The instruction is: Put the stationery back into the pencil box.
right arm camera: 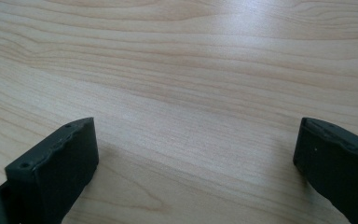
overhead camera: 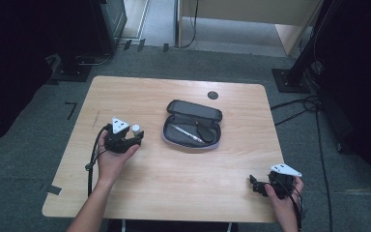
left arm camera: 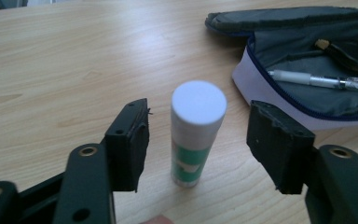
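Here your tabletop [overhead camera: 174, 179] carries an open pencil case [left arm camera: 303, 60] with a pen [left arm camera: 317, 81] inside. Your left claw [left arm camera: 198, 140] stands spread around the upright glue stick [left arm camera: 196, 133], pads not touching it, just beside the case. Your right claw [right arm camera: 196, 158] hangs spread wide over bare wood.

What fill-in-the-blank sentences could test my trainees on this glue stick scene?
1. The glue stick stands ____ on the table.
2. It sits between the left gripper jaws, whose pads do not yet ____ it.
3. The pencil case lies ____, with a pen inside.

Missing words: upright; touch; open
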`<action>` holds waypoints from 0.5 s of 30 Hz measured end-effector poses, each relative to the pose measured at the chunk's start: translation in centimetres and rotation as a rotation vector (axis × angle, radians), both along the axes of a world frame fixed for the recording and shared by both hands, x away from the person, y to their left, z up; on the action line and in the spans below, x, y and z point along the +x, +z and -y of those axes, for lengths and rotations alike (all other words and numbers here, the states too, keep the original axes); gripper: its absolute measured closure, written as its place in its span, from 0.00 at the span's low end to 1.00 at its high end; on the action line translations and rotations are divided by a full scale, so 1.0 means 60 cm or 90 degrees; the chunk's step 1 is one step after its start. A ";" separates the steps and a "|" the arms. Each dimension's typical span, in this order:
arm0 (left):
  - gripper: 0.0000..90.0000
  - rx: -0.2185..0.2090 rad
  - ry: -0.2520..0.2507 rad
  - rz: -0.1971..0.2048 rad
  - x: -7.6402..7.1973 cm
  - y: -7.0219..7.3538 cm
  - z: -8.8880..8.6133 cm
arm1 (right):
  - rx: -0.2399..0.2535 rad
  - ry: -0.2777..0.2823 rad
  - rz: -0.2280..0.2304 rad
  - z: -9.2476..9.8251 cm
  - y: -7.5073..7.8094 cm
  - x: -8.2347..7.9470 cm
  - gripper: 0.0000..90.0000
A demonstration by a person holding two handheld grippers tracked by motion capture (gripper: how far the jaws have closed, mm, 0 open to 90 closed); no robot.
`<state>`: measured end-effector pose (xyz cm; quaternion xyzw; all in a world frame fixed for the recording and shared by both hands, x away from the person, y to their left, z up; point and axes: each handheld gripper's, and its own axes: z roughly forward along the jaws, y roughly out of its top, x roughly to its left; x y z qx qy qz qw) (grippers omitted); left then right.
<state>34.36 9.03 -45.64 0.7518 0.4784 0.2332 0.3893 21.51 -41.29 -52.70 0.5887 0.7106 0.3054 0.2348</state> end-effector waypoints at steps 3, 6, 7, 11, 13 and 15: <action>0.49 0.019 0.003 -0.004 0.003 -0.001 0.010 | 0.000 0.000 0.000 0.000 0.000 0.000 0.00; 0.53 0.031 0.014 -0.012 0.007 -0.009 0.016 | 0.001 -0.001 0.000 0.000 0.000 0.000 0.00; 0.57 0.035 0.021 -0.009 0.007 -0.010 0.017 | 0.000 0.000 0.000 0.000 0.000 0.000 0.00; 0.73 0.037 0.021 0.000 0.004 -0.012 0.019 | 0.000 0.000 0.000 0.000 0.000 0.000 0.00; 0.73 0.035 0.017 0.002 0.002 -0.009 0.020 | -0.002 0.002 0.001 0.000 0.000 0.000 0.00; 0.74 0.026 0.008 0.010 -0.001 -0.001 0.021 | 0.000 0.002 -0.001 0.000 0.000 0.000 0.00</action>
